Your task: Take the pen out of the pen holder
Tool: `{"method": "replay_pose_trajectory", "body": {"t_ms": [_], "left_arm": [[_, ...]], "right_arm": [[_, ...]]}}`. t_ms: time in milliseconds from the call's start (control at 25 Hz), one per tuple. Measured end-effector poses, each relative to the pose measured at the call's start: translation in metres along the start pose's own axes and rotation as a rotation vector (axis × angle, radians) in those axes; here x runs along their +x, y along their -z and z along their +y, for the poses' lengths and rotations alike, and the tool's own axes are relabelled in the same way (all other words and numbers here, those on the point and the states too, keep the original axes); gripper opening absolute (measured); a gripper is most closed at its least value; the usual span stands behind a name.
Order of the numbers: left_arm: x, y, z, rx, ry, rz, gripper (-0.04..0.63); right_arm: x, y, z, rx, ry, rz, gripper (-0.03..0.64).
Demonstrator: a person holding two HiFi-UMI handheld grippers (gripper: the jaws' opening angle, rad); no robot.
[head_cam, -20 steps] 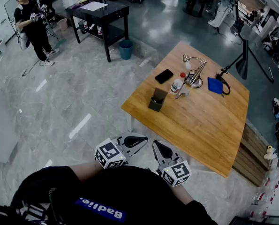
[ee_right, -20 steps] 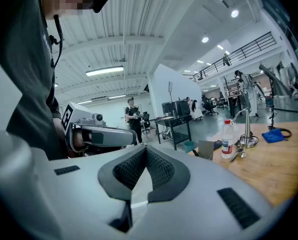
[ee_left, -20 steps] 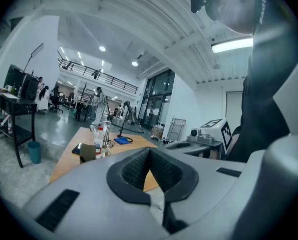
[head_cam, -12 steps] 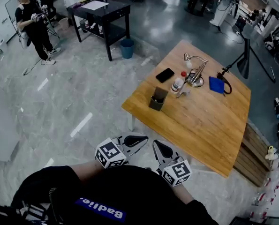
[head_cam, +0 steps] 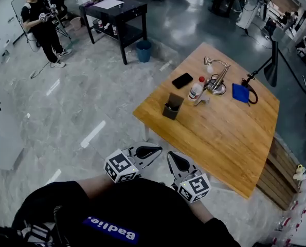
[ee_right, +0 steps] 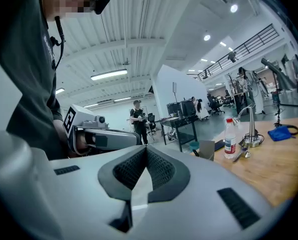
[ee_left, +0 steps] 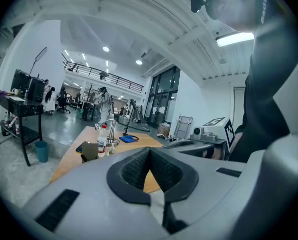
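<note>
Short of the bench (head_cam: 225, 138), the left gripper (head_cam: 155, 151) and right gripper (head_cam: 172, 159) stay put, fingers closed and empty; the pen holder (head_cam: 172, 107) keeps its left-edge spot.

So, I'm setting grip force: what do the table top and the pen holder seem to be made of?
Table top: wood by the look, warm brown with faint grain lines, smooth low-sheen finish. Pen holder: dark, matte, flat-sided; plastic or metal, too small to tell.
</note>
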State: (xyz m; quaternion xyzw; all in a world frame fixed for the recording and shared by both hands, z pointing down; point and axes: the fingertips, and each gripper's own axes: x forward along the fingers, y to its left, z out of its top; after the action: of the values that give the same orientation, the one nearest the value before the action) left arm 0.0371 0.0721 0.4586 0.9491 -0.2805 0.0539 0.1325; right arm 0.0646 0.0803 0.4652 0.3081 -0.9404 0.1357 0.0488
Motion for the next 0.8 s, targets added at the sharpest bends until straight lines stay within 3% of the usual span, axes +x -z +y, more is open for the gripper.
{"method": "replay_pose_trajectory", "body": {"t_ms": [160,400,800], "left_arm": [[0.01,-0.003,-0.003,-0.036,-0.018,-0.019,0.009],[0.018,-0.017,0.017,-0.006,-0.029,-0.025,0.009],[0.043,-0.026,0.1,0.052,0.08,0.011,0.009]], "right_arm": [[-0.01,0.004,-0.013,0.008,-0.003,0.003,0.0],[0.003,-0.001,-0.027,0.018,0.001,0.011,0.0],[0.068,-0.018,-0.073,0.049,0.117,0.046,0.001]]}}
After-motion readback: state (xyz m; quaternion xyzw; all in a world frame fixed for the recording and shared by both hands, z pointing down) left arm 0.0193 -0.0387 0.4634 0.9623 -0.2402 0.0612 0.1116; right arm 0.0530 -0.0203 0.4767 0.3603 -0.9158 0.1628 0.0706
